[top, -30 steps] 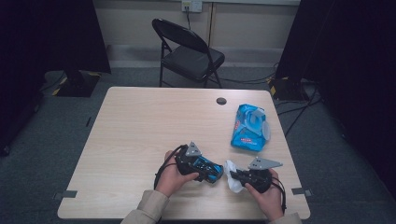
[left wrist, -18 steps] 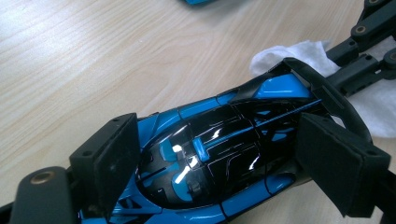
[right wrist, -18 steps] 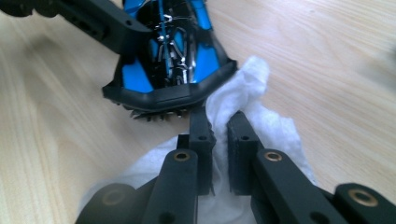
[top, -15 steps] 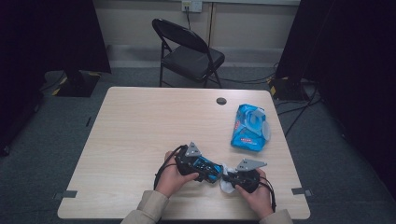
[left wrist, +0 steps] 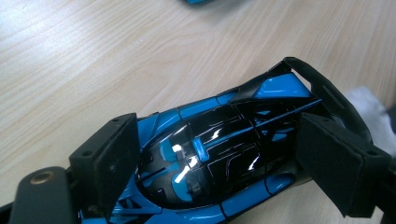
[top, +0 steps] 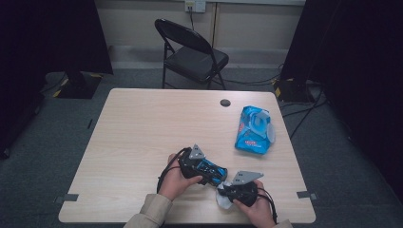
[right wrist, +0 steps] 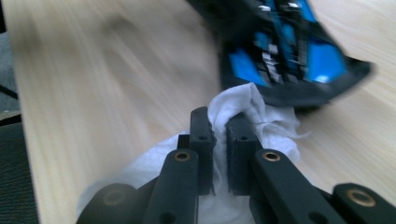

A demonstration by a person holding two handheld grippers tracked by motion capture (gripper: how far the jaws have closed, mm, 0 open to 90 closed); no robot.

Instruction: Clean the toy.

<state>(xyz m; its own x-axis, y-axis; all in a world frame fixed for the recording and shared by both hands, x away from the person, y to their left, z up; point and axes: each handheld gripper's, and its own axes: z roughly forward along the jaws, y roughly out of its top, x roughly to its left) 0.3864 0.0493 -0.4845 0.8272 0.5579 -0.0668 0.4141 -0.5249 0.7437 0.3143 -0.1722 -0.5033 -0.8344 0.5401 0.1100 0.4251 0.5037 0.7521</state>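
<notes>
A blue and black toy car (left wrist: 219, 154) sits between the pads of my left gripper (left wrist: 219, 175), which is shut on its sides just above the table. In the high view the car (top: 212, 169) and left gripper (top: 216, 173) are near the table's front edge. My right gripper (right wrist: 220, 135) is shut on a crumpled white wipe (right wrist: 247, 105), and the wipe's tip touches the car's (right wrist: 289, 51) rear end under the wing. From above, the right gripper (top: 228, 188) lies just right of the car, with the wipe (top: 222, 199) bunched below it.
A blue pack of wet wipes (top: 254, 129) with its lid flipped open lies at the right side of the wooden table (top: 142, 128). A small dark cap (top: 225, 102) sits near the far edge. A folding chair (top: 192, 52) stands behind the table.
My right gripper has moved left with the wipe, from apart to touching the car's rear. The left gripper and car have stayed nearly still.
</notes>
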